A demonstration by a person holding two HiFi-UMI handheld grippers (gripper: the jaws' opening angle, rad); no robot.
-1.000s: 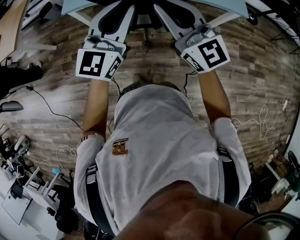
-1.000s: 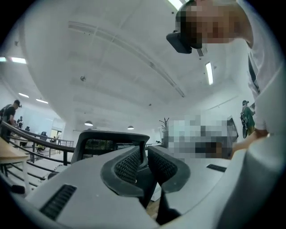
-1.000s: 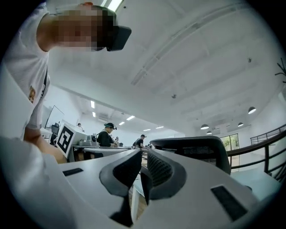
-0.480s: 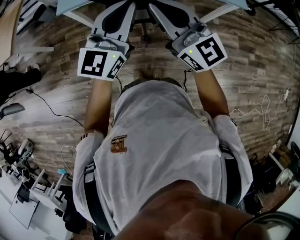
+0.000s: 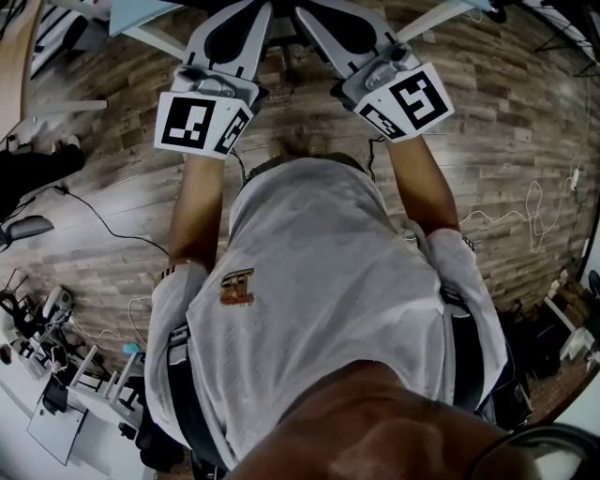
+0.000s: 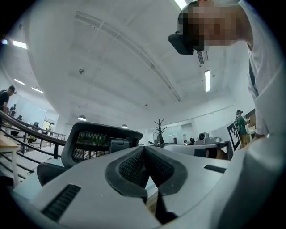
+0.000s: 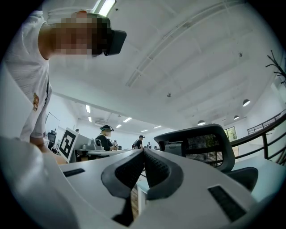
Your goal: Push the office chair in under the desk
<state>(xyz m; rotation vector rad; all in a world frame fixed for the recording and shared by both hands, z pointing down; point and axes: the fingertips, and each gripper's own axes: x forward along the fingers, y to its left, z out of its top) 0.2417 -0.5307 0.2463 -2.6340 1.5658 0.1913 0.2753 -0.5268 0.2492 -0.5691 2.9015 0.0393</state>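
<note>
Your left gripper [image 6: 144,149] and right gripper [image 7: 143,152] are both clenched on nothing. Only the gripper views show the office chair [image 6: 100,142], its mesh back upright just beyond their tips. The head view shows instead the desk [image 5: 141,11], its pale edge near that spot.

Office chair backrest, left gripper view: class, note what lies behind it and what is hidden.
Behind the office chair backrest, a ceiling lamp and bare coat stand show; anything directly behind its mesh is covered.
</note>
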